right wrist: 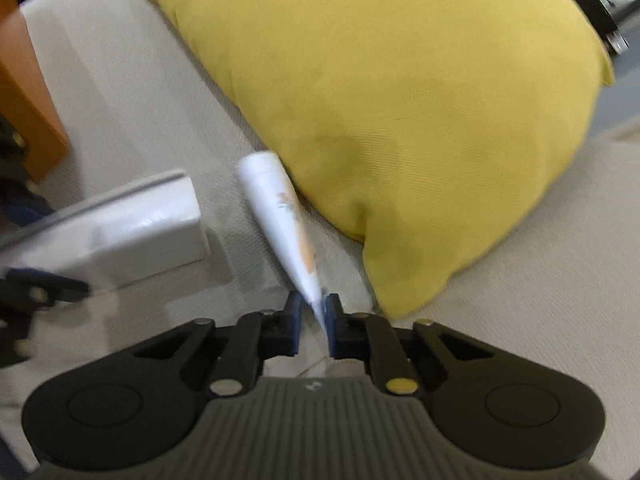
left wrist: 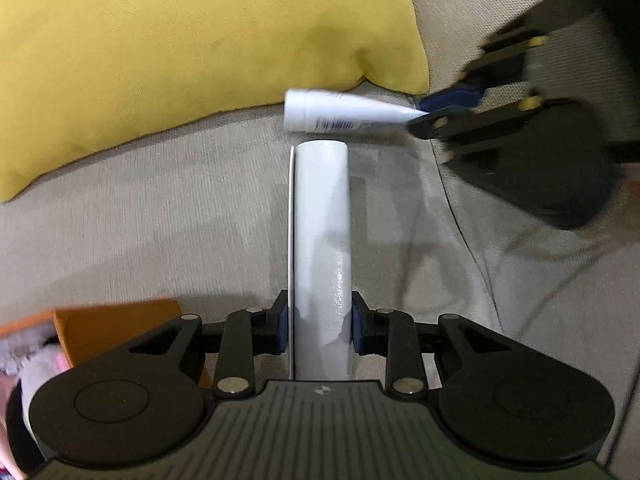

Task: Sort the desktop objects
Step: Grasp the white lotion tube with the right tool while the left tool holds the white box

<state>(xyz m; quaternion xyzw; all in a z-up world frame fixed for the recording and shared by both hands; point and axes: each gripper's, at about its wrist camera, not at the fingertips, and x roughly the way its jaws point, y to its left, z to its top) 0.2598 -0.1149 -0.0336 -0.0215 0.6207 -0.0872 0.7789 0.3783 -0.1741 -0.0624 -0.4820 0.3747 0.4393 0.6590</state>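
My left gripper (left wrist: 320, 320) is shut on a long white box (left wrist: 320, 220), its blue pads pressing the two sides near the box's close end. The box (right wrist: 132, 236) reaches out over the beige cushion. A white squeeze tube (left wrist: 332, 114) with a barcode lies crosswise just beyond the box's far end, beside the yellow pillow (left wrist: 180, 48). My right gripper (right wrist: 314, 320) is shut on the tube's (right wrist: 276, 208) flat crimped tail, cap end pointing away. In the left wrist view the right gripper (left wrist: 424, 114) comes in blurred from the right.
The yellow pillow (right wrist: 400, 100) fills the back of the beige sofa seat (left wrist: 160, 232). An orange box (left wrist: 116, 328) holding pink and white items sits at the left. A seam between cushions (left wrist: 464, 232) runs on the right.
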